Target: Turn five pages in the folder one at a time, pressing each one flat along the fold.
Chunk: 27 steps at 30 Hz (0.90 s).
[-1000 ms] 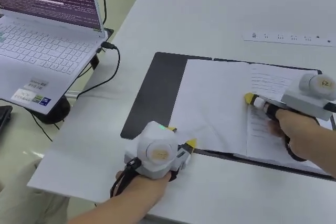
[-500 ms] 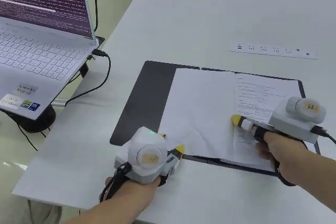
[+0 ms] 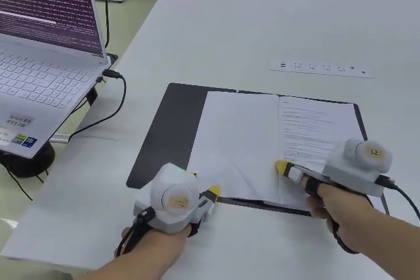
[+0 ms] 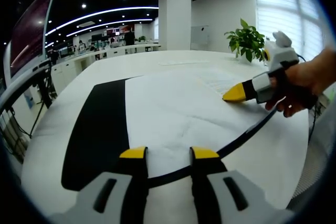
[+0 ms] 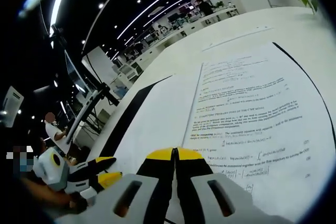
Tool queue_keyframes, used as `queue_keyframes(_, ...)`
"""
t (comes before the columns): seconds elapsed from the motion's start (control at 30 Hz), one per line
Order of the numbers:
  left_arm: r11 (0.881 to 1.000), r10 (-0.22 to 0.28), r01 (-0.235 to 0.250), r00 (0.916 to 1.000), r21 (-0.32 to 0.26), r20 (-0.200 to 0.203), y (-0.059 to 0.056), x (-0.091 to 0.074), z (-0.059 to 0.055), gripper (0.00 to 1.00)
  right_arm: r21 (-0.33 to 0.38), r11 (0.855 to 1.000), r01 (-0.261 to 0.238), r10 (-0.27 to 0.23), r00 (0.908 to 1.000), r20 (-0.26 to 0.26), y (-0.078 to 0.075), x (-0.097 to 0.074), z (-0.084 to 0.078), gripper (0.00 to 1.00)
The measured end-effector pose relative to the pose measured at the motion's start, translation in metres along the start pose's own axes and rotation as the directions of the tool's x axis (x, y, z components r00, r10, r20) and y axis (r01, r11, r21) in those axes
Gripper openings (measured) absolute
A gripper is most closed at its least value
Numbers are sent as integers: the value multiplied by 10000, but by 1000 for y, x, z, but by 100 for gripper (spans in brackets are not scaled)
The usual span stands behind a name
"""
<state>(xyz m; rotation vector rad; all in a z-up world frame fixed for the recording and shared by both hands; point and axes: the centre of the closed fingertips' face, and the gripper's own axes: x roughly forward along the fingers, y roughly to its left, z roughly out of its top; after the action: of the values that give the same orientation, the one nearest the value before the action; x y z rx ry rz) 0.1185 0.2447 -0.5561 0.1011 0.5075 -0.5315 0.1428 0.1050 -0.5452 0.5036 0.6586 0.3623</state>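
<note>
1 sheet at least is turned over in the folder [image 3: 157,142], which lies open on the white table [image 3: 262,24] in front of us. Its blank back [image 3: 236,142] faces up on the left half, a little creased near the lower edge. We cannot tell from this how many of the 5 pages are done.

We judge the step in hand to be the pressing. The right gripper [image 3: 282,167] has its jaws shut tight together with nothing between them, and its yellow tip sits at the fold near the folder's near end. So this stroke looks close to finished, with the next page to lift after it.

The left gripper [image 3: 211,193] sits at the folder's near edge by the blank sheet's lower corner. Its jaws stand apart with a moderate gap and grip nothing that we can see.

As a holder, the folder shows a bare black inner cover at the far left, then the blank sheet. A printed page [image 3: 315,129] lies flat on the right. How many sheets lie under it we cannot tell.
</note>
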Motion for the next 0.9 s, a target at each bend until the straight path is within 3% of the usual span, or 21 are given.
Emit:
queue_keyframes(0.43,10000,-5,5,10000,30,-11,0,0,0,31,484,9956,-806,833,9949,-567,13,-22,-34,0)
queue_keyframes(0.77,10000,-23,23,10000,97,-32,0,0,0,31,1195,9873,-1045,1142,9904,-774,20,-41,-54,0)
queue_keyframes(0.9,9999,-42,43,10000,128,-52,0,0,0,31,1435,9837,-1086,1246,9864,-1076,25,-48,-63,0)
